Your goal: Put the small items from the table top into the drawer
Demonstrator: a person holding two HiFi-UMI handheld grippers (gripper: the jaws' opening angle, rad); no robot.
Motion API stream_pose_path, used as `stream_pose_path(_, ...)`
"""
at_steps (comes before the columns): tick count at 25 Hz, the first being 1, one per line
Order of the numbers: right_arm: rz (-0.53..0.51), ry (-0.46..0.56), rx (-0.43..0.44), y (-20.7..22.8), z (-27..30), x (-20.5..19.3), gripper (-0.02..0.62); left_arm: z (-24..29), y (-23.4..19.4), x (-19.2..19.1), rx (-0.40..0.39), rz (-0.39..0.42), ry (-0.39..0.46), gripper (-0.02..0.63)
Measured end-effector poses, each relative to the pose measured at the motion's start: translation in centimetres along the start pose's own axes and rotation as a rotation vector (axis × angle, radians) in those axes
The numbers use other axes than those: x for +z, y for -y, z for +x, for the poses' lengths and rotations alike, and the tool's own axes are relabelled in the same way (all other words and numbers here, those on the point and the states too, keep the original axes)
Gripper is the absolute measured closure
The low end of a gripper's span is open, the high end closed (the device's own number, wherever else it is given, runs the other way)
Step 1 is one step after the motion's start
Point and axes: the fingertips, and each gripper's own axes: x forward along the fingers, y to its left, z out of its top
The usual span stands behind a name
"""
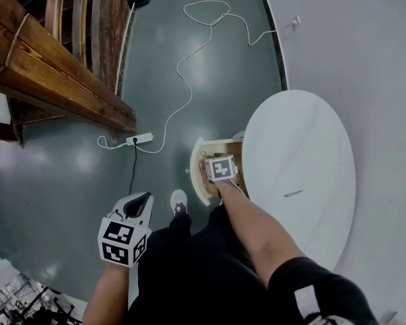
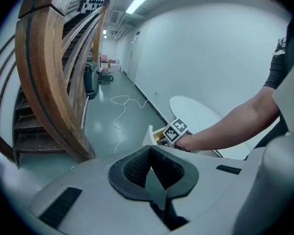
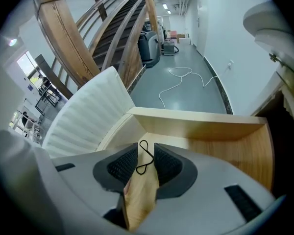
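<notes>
The wooden drawer (image 1: 197, 175) stands pulled out at the left edge of the white oval table (image 1: 304, 127). My right gripper (image 1: 220, 169) reaches down into it. In the right gripper view a thin black loop (image 3: 145, 158) lies on the drawer floor (image 3: 206, 148) between the jaws of the right gripper (image 3: 143, 161), which stand apart and do not press on it. One small dark stick-like item (image 1: 293, 193) lies on the table top. My left gripper (image 1: 139, 204) hangs low at the left over the floor, its tips together and nothing in them (image 2: 151, 153).
A wooden staircase (image 1: 61, 66) fills the upper left. A white power strip (image 1: 139, 139) and its long cable (image 1: 189, 80) lie on the grey floor. The person's shoe (image 1: 178, 200) is close to the drawer front. A white wall (image 1: 365, 46) runs behind the table.
</notes>
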Motion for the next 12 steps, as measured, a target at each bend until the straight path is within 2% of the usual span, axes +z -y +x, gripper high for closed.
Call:
stream_pose_path(3, 0.007, 0.030, 0.037, -1.2, -1.4, 0.7, 0.508, 0.2, 0.1, 0.7, -0.012, 0.009, 0.020, 0.592)
stream_pose_path(7, -0.026, 0.125, 0.072, -2.6, -4.0, 2.5, 0.508, 0.3, 0.3, 1.9, -0.034, 0.019, 0.059, 0.592)
stream_pose_path(9, -0.043, 0.139, 0.068, -3.0, -5.7, 2.6, 0.508, 0.3, 0.7, 2.4, -0.050, 0.035, 0.073, 0.592)
stream_pose_path(12, -0.045, 0.177, 0.111, -4.5, -8.4, 2.5, 0.508, 0.5, 1.2, 2.7, -0.071, 0.062, 0.078, 0.592)
